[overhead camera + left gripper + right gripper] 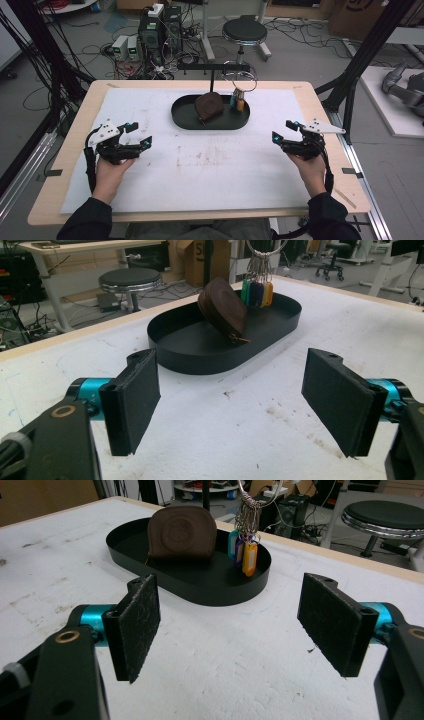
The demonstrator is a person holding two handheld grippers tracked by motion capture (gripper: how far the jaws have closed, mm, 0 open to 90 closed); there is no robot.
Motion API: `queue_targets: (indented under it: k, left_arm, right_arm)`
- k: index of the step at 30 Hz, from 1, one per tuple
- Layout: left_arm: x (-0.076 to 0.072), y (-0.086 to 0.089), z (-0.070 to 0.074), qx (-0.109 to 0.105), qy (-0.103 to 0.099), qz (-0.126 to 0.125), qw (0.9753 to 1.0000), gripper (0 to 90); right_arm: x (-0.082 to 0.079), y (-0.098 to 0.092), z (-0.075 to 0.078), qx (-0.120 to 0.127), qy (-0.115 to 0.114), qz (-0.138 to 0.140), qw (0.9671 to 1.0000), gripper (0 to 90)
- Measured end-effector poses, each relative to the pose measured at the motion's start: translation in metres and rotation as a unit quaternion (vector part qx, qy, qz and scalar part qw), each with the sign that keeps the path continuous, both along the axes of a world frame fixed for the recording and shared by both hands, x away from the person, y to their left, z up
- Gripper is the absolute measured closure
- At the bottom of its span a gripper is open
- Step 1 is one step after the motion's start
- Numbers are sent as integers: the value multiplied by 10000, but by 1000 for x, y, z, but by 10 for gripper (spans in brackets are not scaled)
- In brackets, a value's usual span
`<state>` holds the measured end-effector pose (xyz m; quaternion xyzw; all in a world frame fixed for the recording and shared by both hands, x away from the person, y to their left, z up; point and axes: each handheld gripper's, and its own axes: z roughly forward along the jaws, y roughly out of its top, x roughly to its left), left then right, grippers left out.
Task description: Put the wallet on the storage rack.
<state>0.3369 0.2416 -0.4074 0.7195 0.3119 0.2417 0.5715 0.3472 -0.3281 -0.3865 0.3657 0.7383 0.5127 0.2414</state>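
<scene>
Forearms in dark sleeves come up from the near edge, and each hand carries a set of tongs over the wide wooden bench [325,120] with its white sheet: left tongs [141,136] on one side, right tongs [280,132] on the other, both gaping wide with nothing between the pads. Dead ahead of both, on the far half of the sheet, sits the black oval metal tray [182,117], its long axis running across the bench from side to side. Neither hand has the shorter road by much; the tray lies just about midway between them, forward and inward of each.

Inside the tray, the brown rounded leather pouch [209,105] stands tilted on edge near the middle, zipper side down in the left gripper view [222,307]. Just beside it, toward the right tongs' side, a big ring of keys with coloured plastic tags [239,102] hangs from the black T-shaped stand [212,67] behind the tray, the tags dangling down into it. My read: the tags favour the right tongs, the pouch is open to either.

What's in the way? The tray wall fronts both things, and the ring crowds the pouch's right flank.
</scene>
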Motion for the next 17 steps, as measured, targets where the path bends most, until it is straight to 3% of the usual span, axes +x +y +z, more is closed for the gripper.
queue_targets:
  k: [17]
  left_arm:
    - [2,-4,1,106,-64,71,9999,232]
  right_arm:
    - [6,5,-6,-146,78,60,9998,254]
